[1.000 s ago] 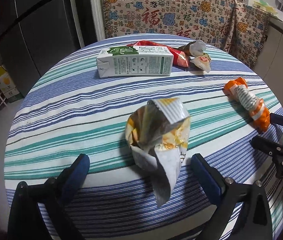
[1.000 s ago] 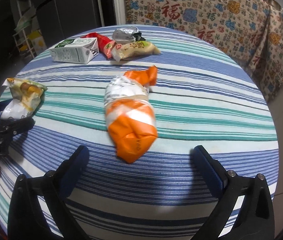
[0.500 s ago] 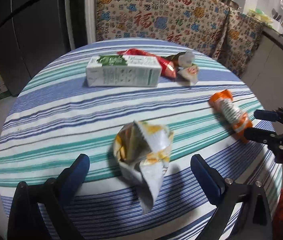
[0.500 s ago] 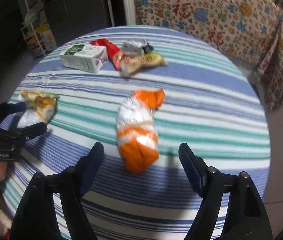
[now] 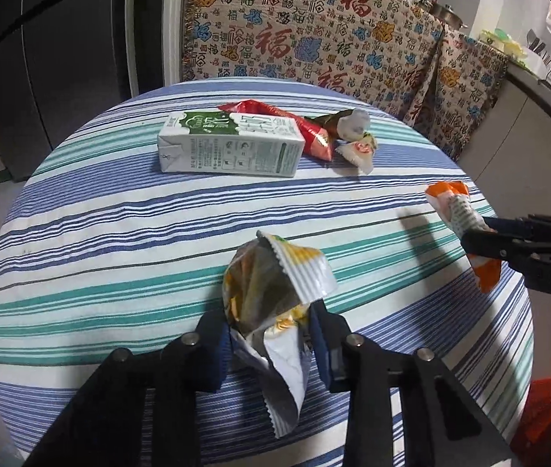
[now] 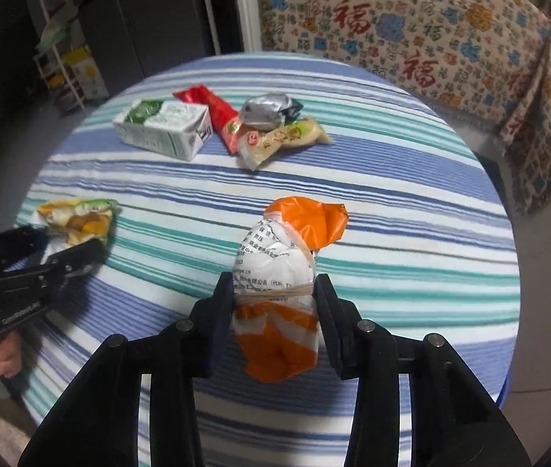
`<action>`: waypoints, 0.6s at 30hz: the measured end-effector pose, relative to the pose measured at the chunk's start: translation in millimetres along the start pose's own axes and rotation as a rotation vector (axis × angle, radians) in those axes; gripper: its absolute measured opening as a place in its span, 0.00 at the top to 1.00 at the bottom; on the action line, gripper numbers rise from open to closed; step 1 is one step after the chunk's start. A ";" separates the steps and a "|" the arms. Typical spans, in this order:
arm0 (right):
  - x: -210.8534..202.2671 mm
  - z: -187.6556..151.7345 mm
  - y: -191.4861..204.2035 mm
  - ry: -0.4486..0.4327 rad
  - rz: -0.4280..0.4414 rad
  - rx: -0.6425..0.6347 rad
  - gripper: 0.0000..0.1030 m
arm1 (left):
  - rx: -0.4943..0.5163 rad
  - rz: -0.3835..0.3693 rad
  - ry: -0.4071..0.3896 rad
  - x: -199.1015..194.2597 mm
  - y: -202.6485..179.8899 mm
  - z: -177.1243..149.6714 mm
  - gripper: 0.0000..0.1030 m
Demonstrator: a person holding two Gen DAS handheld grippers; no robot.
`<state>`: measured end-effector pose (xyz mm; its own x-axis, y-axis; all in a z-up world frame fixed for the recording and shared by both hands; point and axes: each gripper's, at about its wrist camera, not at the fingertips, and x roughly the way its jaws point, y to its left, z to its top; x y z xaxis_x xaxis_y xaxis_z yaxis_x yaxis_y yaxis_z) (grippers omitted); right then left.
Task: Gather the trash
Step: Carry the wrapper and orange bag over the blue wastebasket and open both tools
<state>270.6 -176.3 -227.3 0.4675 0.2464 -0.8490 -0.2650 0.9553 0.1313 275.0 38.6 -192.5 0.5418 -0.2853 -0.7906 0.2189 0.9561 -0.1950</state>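
Striped cloth covers the round table (image 5: 120,233), where a milk carton (image 5: 228,148) lies far back. The left gripper (image 5: 271,342) is closing on a crumpled yellow snack bag (image 5: 271,295); the right gripper (image 6: 275,303) is closing on an orange-and-white wrapper (image 6: 279,272), pads pressing both.

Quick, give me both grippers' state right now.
Left gripper: jaws closing on the crumpled snack wrapper, pads pressing it.
Right gripper: jaws closing on the orange-and-white packet, pads against its sides.
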 end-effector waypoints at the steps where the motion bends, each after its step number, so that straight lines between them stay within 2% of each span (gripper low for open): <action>1: -6.5 -4.4 -3.0 -0.009 0.008 0.013 0.59 | -0.002 -0.011 -0.009 -2.9 -3.1 -0.5 0.68; 10: -41.2 -38.7 -26.4 -0.024 -0.005 0.041 0.59 | 0.036 -0.069 -0.055 -19.1 -48.4 -5.3 0.69; 18: -64.6 -65.8 -50.5 -0.044 0.023 0.086 0.59 | 0.110 -0.060 -0.066 -22.1 -95.5 -13.6 0.70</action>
<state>198.3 -251.2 -212.8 0.4995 0.2740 -0.8218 -0.2041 0.9592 0.1958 231.1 -45.5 -164.3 0.5768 -0.3490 -0.7385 0.3382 0.9250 -0.1730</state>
